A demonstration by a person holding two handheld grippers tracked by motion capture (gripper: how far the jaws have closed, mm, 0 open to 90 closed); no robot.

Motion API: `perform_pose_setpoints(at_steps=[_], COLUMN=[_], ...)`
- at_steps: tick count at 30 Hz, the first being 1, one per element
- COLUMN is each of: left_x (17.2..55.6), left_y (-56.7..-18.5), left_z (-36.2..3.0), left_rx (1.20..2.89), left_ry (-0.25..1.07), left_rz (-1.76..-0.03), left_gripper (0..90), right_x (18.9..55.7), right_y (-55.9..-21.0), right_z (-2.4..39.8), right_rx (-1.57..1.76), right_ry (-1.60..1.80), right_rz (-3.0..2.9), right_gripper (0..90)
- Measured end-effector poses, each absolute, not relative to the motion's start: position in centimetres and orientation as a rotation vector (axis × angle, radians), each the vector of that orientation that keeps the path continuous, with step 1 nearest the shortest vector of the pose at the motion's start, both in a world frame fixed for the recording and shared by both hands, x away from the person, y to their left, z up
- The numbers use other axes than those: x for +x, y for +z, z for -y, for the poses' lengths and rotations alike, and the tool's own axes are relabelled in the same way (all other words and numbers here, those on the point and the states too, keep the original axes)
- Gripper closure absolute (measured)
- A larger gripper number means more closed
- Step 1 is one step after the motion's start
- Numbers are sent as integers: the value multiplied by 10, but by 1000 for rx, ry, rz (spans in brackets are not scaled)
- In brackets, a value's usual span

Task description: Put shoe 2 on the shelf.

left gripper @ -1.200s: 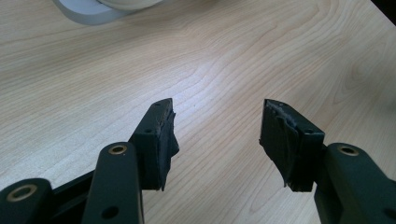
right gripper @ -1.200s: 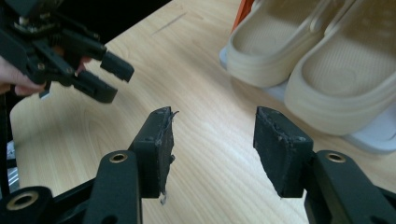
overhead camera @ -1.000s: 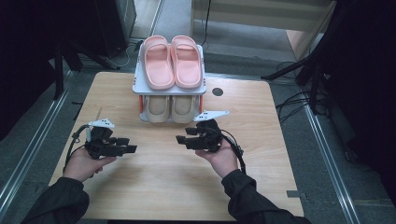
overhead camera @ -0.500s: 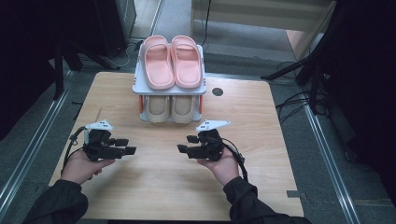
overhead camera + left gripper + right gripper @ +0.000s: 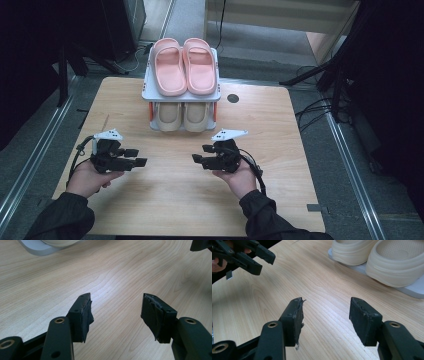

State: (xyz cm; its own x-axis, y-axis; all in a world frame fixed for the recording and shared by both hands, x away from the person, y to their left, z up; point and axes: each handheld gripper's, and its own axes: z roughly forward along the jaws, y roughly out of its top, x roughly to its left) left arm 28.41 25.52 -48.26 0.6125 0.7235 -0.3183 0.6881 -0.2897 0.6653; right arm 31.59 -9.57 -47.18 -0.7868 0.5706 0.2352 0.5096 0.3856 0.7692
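High view: pink slippers (image 5: 185,72) on rack (image 5: 181,94) top shelf, cream slippers (image 5: 184,115) below; stowing looks complete.
Left gripper view: left gripper (image 5: 116,312) gaping, empty.
Right gripper view: right gripper (image 5: 325,317) just widened, empty, near cream slippers (image 5: 384,260).

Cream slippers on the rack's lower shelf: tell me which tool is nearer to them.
Right. The right tool sits just in front of the cream slippers, slightly to their right; the left tool is farther off, front-left.
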Motion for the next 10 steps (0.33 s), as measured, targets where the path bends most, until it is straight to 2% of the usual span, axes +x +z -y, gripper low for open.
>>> perform_pose_setpoints(at_steps=[7, 10], left_x=[285, 287], left_y=[-489, -492], left_z=[-248, -242], left_rx=[2061, 2060], left_ry=[37, 13], left_rz=[-1086, -1072], left_gripper=[351, 286], right_x=[317, 318], right_y=[-475, -480], right_z=[95, 96], right_rx=[942, 905], right_ry=[1362, 1364], right_rz=[-2565, -2582], right_gripper=[414, 380])
